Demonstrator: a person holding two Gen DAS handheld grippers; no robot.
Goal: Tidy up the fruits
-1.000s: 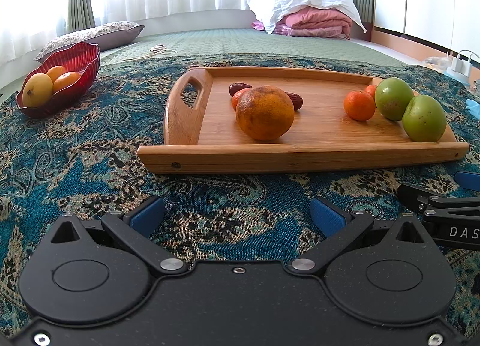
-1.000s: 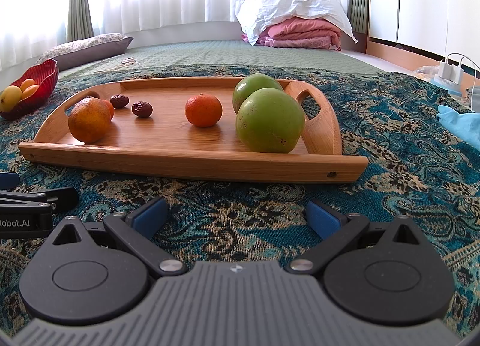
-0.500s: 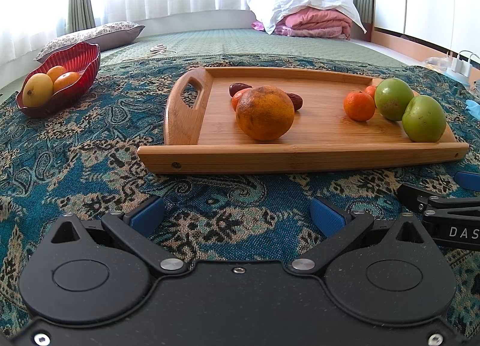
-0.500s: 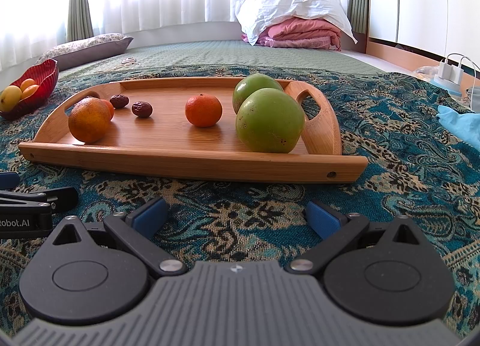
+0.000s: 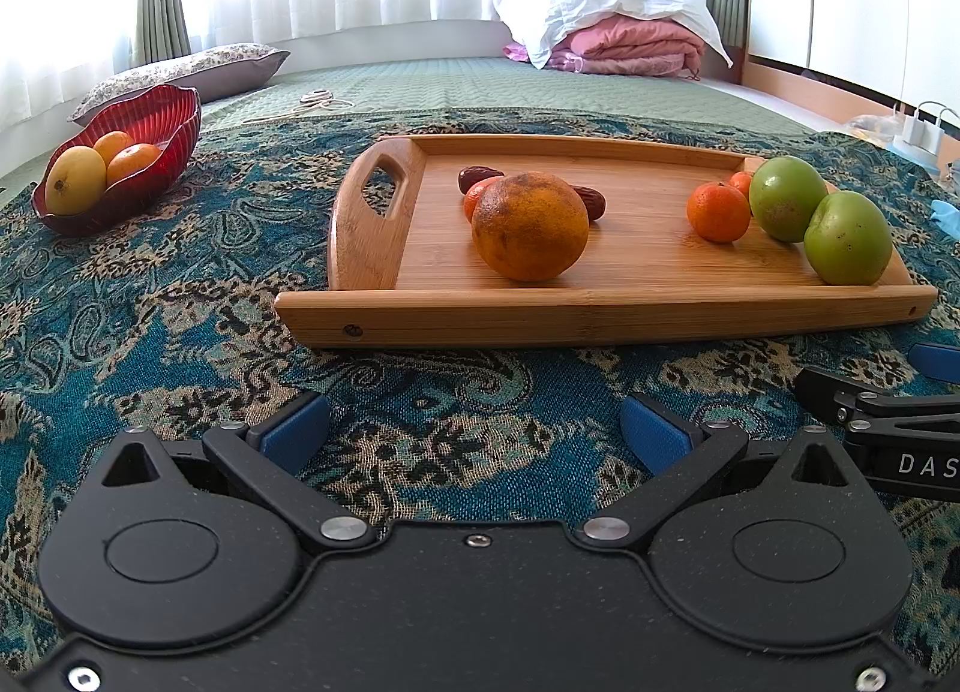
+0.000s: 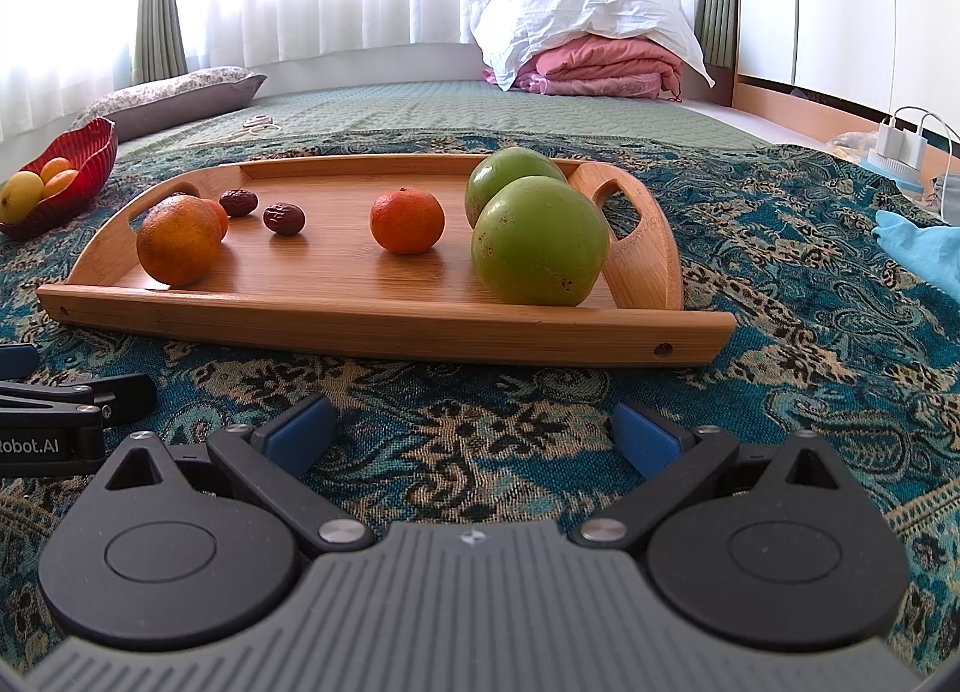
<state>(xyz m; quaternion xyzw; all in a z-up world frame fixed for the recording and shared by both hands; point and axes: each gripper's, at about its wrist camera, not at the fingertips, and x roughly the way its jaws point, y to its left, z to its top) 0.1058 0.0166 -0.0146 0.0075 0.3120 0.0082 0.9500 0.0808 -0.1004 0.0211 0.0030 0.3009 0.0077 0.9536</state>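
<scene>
A bamboo tray (image 5: 600, 314) (image 6: 372, 326) lies on a patterned blue cloth. On it sit a large orange (image 5: 529, 225) (image 6: 178, 239), a small tangerine (image 5: 718, 211) (image 6: 407, 220), two green fruits (image 5: 847, 237) (image 6: 539, 241), and dark red dates (image 6: 284, 218). A red glass bowl (image 5: 150, 116) (image 6: 90, 146) at far left holds yellow and orange fruit. My left gripper (image 5: 474, 431) rests open in front of the tray, empty. My right gripper (image 6: 474, 431) also stands open and empty, just short of the tray's near edge.
The cloth (image 5: 150, 320) covers a green mattress (image 5: 456, 86). Folded pink bedding and a white pillow (image 5: 606, 8) lie at the back. A grey pillow (image 5: 192, 68) is at back left, chargers (image 6: 900, 143) and a light blue cloth (image 6: 924, 248) at right.
</scene>
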